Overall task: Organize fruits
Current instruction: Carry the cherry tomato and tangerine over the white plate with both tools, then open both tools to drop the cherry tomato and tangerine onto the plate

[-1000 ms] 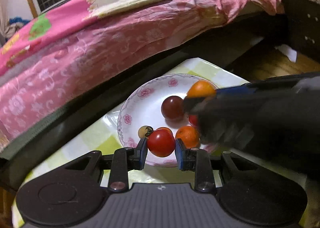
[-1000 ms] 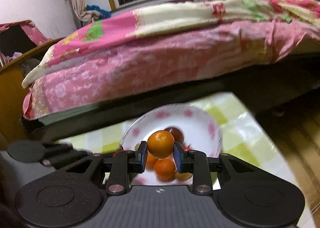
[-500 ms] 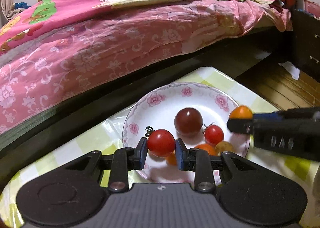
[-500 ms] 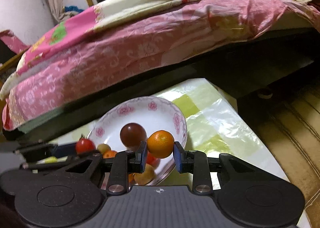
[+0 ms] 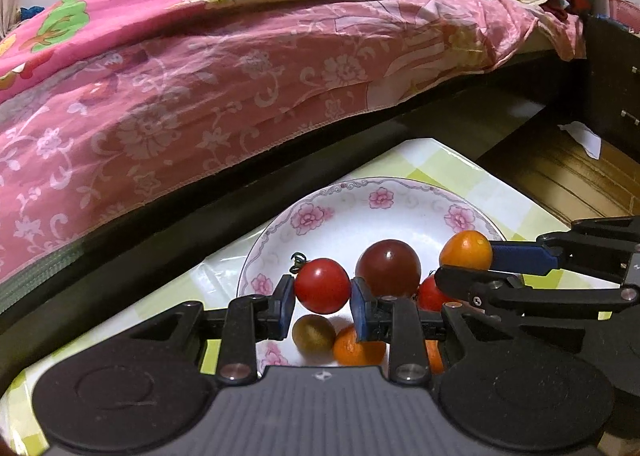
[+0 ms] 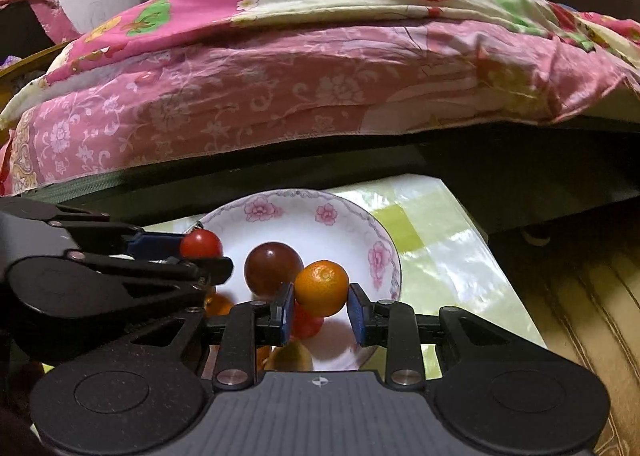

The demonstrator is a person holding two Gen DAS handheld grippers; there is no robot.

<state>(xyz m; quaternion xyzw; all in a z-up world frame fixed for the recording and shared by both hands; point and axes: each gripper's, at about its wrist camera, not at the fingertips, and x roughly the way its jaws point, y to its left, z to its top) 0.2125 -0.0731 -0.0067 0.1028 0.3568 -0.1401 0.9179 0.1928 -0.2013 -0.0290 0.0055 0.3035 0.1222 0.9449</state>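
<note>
A white plate with pink flowers (image 5: 348,211) (image 6: 304,211) holds a dark red tomato (image 5: 388,268) (image 6: 273,265), a small red tomato (image 5: 430,294), a greenish tomato (image 5: 313,333) and an orange (image 5: 356,346). My left gripper (image 5: 322,300) is shut on a red tomato (image 5: 322,286) above the plate's near left part; it also shows in the right wrist view (image 6: 201,244). My right gripper (image 6: 321,308) is shut on a small orange (image 6: 322,282) over the plate's right side; that orange shows in the left wrist view (image 5: 466,250).
The plate sits on a low table with a green-and-white checked cover (image 6: 432,244). A bed with a pink floral quilt (image 5: 240,67) runs close behind it, over a dark frame (image 5: 160,211). Wooden floor (image 5: 568,183) lies to the right.
Both grippers have pulled back and lowered toward each other over the plate, each still holding its fruit. The right gripper's orange now sits over the plate's right rim.
</note>
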